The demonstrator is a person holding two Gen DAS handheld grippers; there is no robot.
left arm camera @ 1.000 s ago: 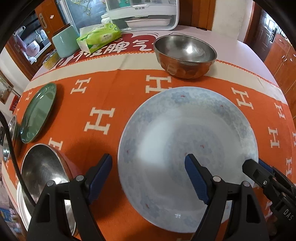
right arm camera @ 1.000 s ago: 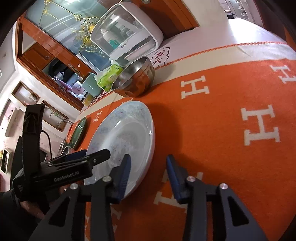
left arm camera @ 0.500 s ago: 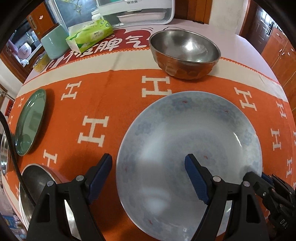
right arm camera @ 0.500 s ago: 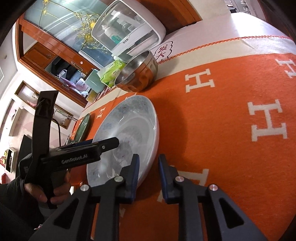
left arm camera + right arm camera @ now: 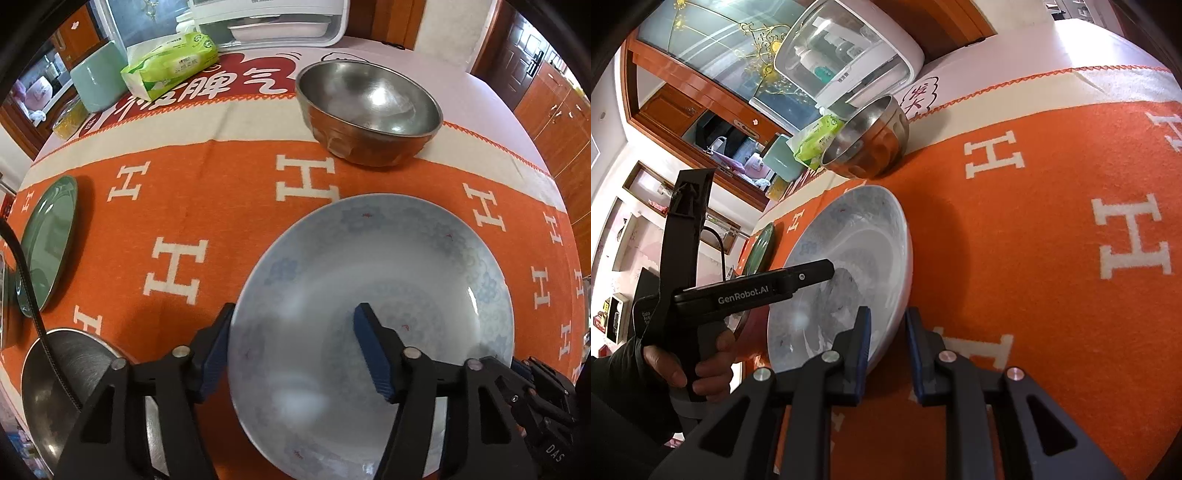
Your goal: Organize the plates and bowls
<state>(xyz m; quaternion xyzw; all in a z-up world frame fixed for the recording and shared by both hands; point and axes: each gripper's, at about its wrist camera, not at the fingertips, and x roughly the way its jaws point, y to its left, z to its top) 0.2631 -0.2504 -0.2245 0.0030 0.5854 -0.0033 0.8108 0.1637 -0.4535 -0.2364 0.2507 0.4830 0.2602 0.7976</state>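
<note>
A large pale blue patterned plate (image 5: 373,314) lies on the orange cloth; it also shows in the right wrist view (image 5: 849,258). My right gripper (image 5: 886,347) is nearly shut, its jaws astride the plate's near rim. My left gripper (image 5: 291,347) is open; its left finger is outside the plate's left rim and its right finger is over the plate. A steel bowl (image 5: 369,110) stands behind the plate, also seen in the right wrist view (image 5: 871,144). A green plate (image 5: 48,243) lies at the far left.
A second steel bowl on a white plate (image 5: 62,384) sits at the near left. A green tissue pack (image 5: 170,62), a teal cup (image 5: 98,77) and a white appliance (image 5: 273,22) stand at the back. The table edge curves at the right.
My right gripper has narrowed from open to nearly shut around the blue plate's rim. My left gripper has moved right and forward, so its left finger now sits at the plate's left rim.
</note>
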